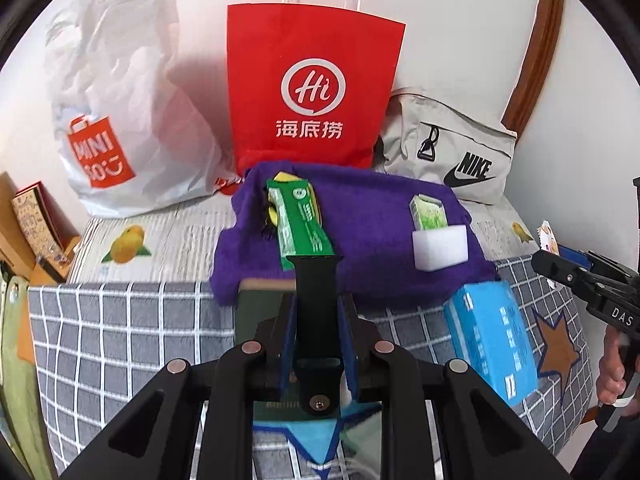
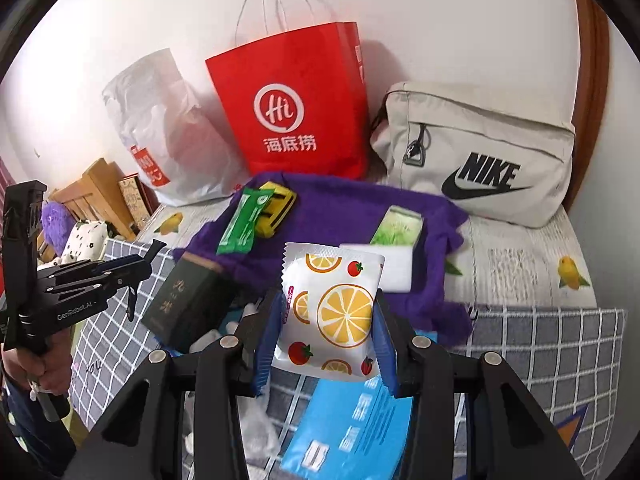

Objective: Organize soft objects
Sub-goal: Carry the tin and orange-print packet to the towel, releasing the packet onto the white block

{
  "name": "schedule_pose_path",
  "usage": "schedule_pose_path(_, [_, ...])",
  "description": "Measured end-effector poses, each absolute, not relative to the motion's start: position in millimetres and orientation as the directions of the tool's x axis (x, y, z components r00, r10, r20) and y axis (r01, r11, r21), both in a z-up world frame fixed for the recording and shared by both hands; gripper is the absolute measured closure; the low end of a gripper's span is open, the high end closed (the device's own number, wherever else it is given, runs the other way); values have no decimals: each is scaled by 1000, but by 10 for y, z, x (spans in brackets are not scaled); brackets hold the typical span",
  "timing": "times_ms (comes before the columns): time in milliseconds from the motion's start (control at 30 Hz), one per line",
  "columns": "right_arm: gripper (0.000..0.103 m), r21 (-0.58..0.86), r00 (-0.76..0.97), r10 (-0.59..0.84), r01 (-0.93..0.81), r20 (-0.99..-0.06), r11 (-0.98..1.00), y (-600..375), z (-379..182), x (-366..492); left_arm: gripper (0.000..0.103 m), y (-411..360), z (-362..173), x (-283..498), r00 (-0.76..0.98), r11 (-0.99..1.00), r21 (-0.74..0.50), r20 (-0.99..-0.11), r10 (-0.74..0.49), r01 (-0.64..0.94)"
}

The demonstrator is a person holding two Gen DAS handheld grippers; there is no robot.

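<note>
Left gripper (image 1: 318, 280): jaws fully closed on a black strap (image 1: 318, 304), which stands upright between the blue pads and rises past the fingertips. Right gripper (image 2: 326, 320): jaws part open, pads pressed on both sides of a white pouch (image 2: 330, 312) printed with orange slices and tomatoes, held clear above the bed. Bed surface: grey checked blanket (image 1: 120, 340) in front, pale sheet (image 1: 168, 232) with fruit print behind it. Purple towel (image 1: 360, 208) lies across the middle, overlapping both. On the towel: green packet (image 1: 302, 224) over a yellow item (image 2: 278, 204), partly hidden; small green-and-white carton (image 1: 429, 210); white block (image 1: 440, 246) touching the carton's near side. Dark green box (image 2: 188, 300) sits at the towel's near left edge, on the blanket. Blue pack (image 1: 490, 336) lies tilted on the blanket, just right of the left gripper and directly below the pouch in the right wrist view. Against the wall, left to right: white plastic bag (image 1: 120, 112) with an orange logo, red paper bag (image 1: 308, 88) standing upright with white cord handles, beige Nike bag (image 2: 476, 152) lying on the sheet. A hand (image 2: 44, 368) grips the left gripper's handle in the right wrist view.
</note>
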State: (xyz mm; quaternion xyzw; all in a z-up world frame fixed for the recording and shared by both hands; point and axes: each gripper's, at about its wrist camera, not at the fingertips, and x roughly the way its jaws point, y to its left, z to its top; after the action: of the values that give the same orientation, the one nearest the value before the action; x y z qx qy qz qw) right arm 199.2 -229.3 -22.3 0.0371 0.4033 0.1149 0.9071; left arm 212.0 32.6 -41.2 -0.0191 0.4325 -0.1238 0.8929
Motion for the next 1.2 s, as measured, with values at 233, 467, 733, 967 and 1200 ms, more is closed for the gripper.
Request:
schedule_pose_path(233, [60,145,643,217,-163,-735,976,-2376,-273,2316,83,283,-470,2436,586,968,-142,-774,-239,207])
schedule_pose_path(467, [60,121,648,187,-145,-738,982,-2471,-316,2688,83,290,-583,2705,568,970,-141,-790,-232,199])
schedule_pose_path(733, [60,113,613,177,-142,-770,983,-2523,-504,3057,83,260,-737,2954,547,972,-137,-807,-222,193])
schedule_pose_path(967, [59,116,557,183,-154,-810,981,-2503,-739,3145,83,235,-865,3124,528,971,-144,-819,-224,190])
schedule_pose_path(1200, [59,122,504,177,-140,-845,983,-2576,-1051,3095,83,148,-917,3244,518,969,-145,-824,-231,201])
